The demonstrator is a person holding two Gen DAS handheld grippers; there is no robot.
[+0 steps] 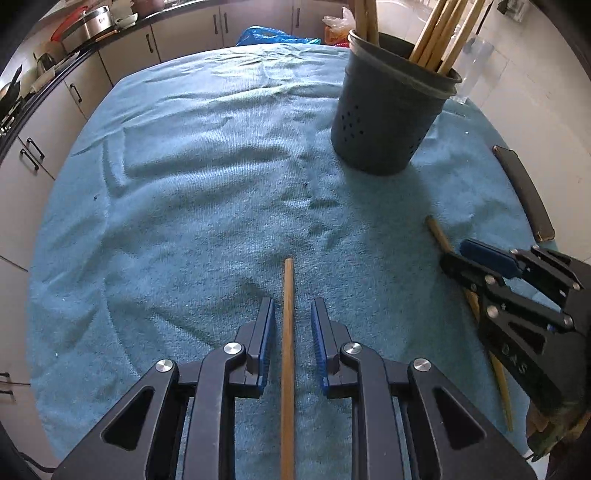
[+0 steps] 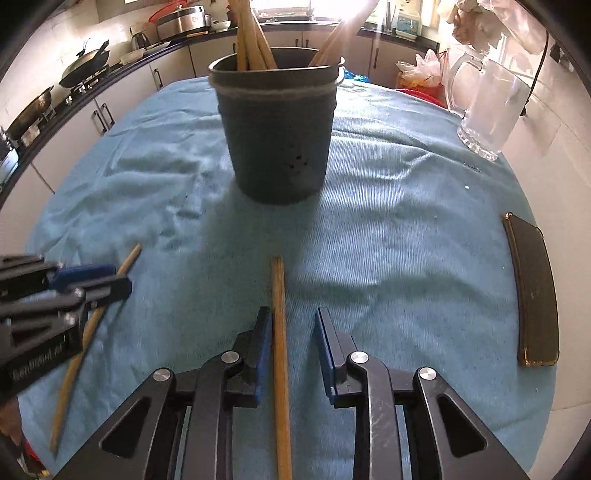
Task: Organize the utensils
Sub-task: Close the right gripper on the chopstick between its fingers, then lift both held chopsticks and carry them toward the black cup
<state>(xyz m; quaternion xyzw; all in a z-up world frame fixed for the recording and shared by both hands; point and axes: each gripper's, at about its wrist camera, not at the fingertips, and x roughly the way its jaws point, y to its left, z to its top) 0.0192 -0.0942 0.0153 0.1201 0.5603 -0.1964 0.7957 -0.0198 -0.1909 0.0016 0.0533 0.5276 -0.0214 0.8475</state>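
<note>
One wooden chopstick (image 1: 287, 369) lies on the teal towel (image 1: 184, 184) between the fingers of my left gripper (image 1: 291, 302), which is open with a gap on each side of the stick. A second chopstick (image 2: 279, 332) lies between the fingers of my right gripper (image 2: 292, 311), also open; the stick rests against the left pad and is apart from the right one. A dark perforated utensil holder (image 2: 277, 140) stands upright beyond both, with several chopsticks (image 1: 443, 33) in it. Each gripper appears at the edge of the other's view, over its own stick.
A glass mug (image 2: 487, 110) stands at the towel's far right. A dark flat case (image 2: 533, 291) lies near the right edge. A blue plastic bag (image 1: 266, 35) sits behind the towel. Kitchen cabinets and a counter with pots (image 2: 85, 66) run along the left.
</note>
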